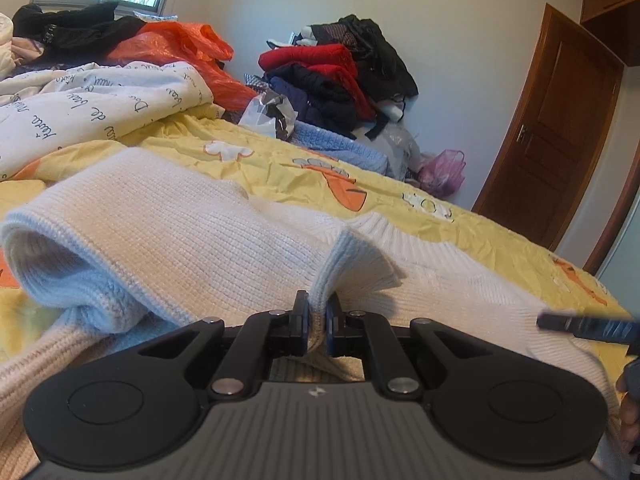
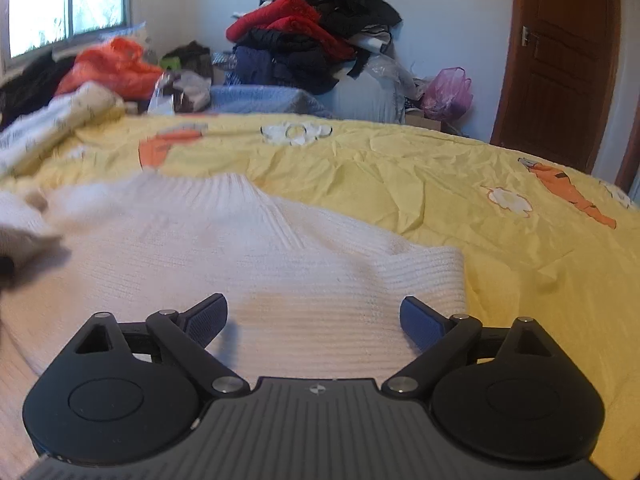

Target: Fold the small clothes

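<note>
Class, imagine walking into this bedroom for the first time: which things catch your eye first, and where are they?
The white knitted sweater spread on the yellow carrot-print bedspread dominates the foreground, its cuff pinched in the left claw. The right claw hovers open over the sweater. Behind the bed, a red-and-black clothes pile rises against the wall.

Your sweater point(image 1: 200, 220) lies on the bed point(image 2: 400, 184); a blanket point(image 1: 100, 100) sits behind it at left, a clothes pile point(image 2: 312, 40) beyond, the door point(image 2: 560, 60) at right.
</note>
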Available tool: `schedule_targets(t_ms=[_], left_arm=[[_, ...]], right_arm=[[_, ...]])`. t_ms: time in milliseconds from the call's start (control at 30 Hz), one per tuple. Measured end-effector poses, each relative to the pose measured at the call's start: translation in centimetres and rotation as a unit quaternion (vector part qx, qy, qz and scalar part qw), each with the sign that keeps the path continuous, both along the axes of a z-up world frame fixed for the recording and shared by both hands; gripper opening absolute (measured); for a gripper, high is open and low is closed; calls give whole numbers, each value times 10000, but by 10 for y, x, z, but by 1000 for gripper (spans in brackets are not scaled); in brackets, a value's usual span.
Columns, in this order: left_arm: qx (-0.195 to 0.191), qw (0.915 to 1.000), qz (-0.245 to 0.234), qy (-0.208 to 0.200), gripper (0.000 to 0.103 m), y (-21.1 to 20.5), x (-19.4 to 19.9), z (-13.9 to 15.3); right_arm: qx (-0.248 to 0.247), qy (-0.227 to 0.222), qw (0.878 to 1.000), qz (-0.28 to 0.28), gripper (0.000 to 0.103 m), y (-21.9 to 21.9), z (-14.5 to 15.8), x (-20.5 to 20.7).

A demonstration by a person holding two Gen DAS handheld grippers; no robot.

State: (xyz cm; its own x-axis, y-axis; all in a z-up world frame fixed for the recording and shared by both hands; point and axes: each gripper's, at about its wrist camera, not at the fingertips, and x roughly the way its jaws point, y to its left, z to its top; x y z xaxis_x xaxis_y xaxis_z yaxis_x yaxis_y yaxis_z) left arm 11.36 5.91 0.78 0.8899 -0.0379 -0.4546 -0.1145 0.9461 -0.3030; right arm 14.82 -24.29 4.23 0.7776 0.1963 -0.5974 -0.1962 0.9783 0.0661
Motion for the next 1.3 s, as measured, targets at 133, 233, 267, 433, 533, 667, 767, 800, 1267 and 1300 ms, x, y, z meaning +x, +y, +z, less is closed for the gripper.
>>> schedule_targets(t_ms=[133, 233, 267, 433, 533, 667, 767, 800, 1267, 1300], left_arm=[[-16, 9999, -25, -103, 8, 0, -3, 2], [38, 9998, -43, -198, 8, -2, -6, 3], [51, 9997, -48, -234, 8, -2, -7, 4], [140, 9993, -127, -333, 8, -5, -10, 6], [181, 9992, -141, -328, 8, -6, -10, 6], [146, 9995, -126, -242, 9, -5, -8, 5], [334, 9990, -100, -286, 23, -11, -10, 8], [437, 9985, -77, -324, 44, -14, -13, 9], [904, 9914, 395, -860, 103, -24, -33, 18], [968, 9906, 373, -890, 103, -26, -34, 19]], right_arm=[[2165, 1033, 9683, 693, 98, 28, 19, 10], [3289, 1877, 9211, 899, 95, 60, 8, 30], [3481, 2079, 9097, 897, 95, 70, 4, 36], [3833, 2815, 8753, 876, 78, 120, -16, 59], [3874, 2898, 8716, 784, 51, 135, -21, 64], [3455, 2717, 8931, 956, 12, 147, -15, 63], [3391, 2507, 9009, 1031, 12, 142, -5, 63], [3433, 2453, 9005, 1053, 12, 138, -1, 64], [3526, 1761, 9149, 869, 11, 27, 50, 63], [3517, 1766, 9158, 800, 11, 17, 48, 62]])
